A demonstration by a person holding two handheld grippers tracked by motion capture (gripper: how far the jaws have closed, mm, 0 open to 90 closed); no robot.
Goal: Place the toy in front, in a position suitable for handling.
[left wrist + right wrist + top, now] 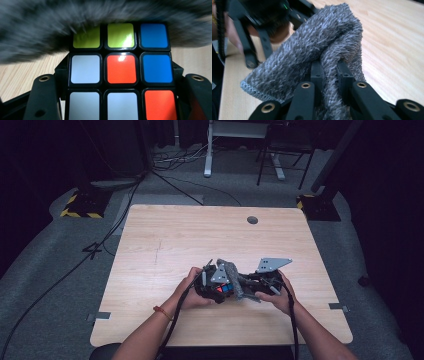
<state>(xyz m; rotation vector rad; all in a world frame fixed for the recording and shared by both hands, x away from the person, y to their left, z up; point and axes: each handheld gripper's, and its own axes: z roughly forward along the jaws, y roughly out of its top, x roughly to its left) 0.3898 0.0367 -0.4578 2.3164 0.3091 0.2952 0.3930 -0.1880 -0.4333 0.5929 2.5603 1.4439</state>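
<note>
room: dark space with grey carpet, black cables on the floor (60, 280), a white desk frame (210, 150) and a chair far behind both claws.
table: pale wooden table (165, 240) with a small round hole (252, 220) near its far edge, well beyond the claws; the two claws meet over its near middle.
arms: bare forearms come in from the near edge; the left hand (192, 292) and right hand (280, 295) each wrap a claw from behind.
cloth: grey fuzzy cloth (312, 52), bunched and folded, rising from between the right claw's jaws; in the high view it stands as a grey strip (232, 277) between the two claws, and in the left gripper view it lies blurred across the far top edge of the cube.
cube: colour puzzle cube (121, 72) sits between the left claw's jaws, one face turned to that claw's camera with green, blue, white and red squares; in the high view red and blue squares show (223, 289) just under that claw.
left claw: left claw (215, 285) is closed on the cube, a black jaw pressed at each side of it.
right claw: right claw (329, 75) is clamped tight on a fold of the cloth, its tips nearly together, pointing toward the left claw, which sits just beyond the cloth.
</note>
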